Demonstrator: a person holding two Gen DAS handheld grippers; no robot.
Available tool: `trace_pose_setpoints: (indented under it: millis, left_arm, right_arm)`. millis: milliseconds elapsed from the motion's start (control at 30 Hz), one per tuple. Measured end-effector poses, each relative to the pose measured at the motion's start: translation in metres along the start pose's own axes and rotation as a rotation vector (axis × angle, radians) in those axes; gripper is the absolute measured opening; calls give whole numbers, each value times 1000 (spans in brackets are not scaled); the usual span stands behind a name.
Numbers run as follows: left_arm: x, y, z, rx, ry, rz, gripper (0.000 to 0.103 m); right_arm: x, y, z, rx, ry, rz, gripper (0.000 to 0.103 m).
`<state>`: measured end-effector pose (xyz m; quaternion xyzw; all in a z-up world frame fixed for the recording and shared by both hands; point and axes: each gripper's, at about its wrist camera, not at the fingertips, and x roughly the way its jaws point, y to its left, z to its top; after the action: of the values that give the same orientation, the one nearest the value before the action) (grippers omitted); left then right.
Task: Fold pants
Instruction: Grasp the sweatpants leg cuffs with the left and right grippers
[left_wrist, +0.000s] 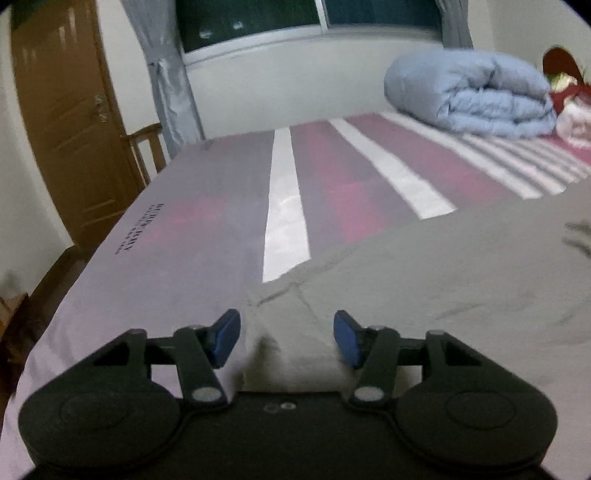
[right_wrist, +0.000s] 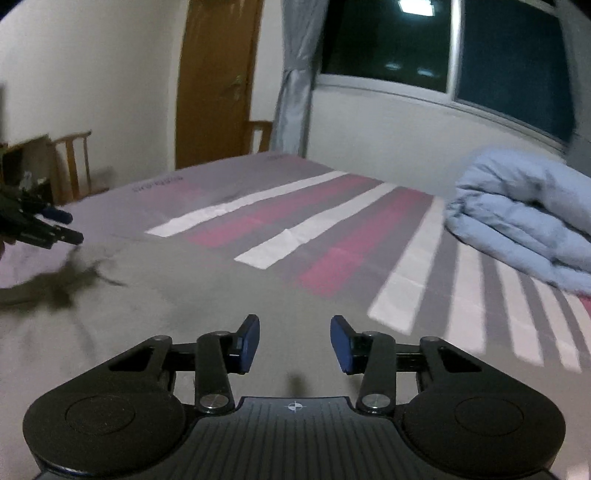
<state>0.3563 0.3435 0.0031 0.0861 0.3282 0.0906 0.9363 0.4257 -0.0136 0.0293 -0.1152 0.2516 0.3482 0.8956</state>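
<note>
On my left gripper (left_wrist: 287, 338) the 2 blue fingers (left_wrist: 223, 338) stand partly apart with a raised fold of the grey pants (left_wrist: 443, 266) between them; the pads are not pressing the cloth, so nothing is gripped there. My right gripper (right_wrist: 294, 341) also has its fingers (right_wrist: 248, 341) partly apart, hovering over flat grey cloth with nothing clasped. The pants lie spread across the near part of the bed (left_wrist: 184, 229), creased near the left gripper, which shows at the left edge of the right wrist view. Beyond them the bedsheet shows white, grey and pink stripes. A folded light blue quilt (left_wrist: 472, 96) sits at the far right of the bed. Behind are a brown door (left_wrist: 62, 110), a tied grey curtain (left_wrist: 166, 85) and a dark window (right_wrist: 406, 44). Both views are blurred.
</note>
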Motion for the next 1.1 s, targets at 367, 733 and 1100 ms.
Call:
trace_pose_setpoints:
  millis: [367,733,1100]
  left_arm:
    - [95,23,16,34,115,-119,49]
    - [117,27,15,-24,105,-194,42]
    - [66,46,25,-76,-47,-252,13]
  right_arm:
    - [152,-50,19,-74,188,125,44]
    - [168,-53,-1,-162,234,204,30]
    - [113,-33,21,-200,133,165,2]
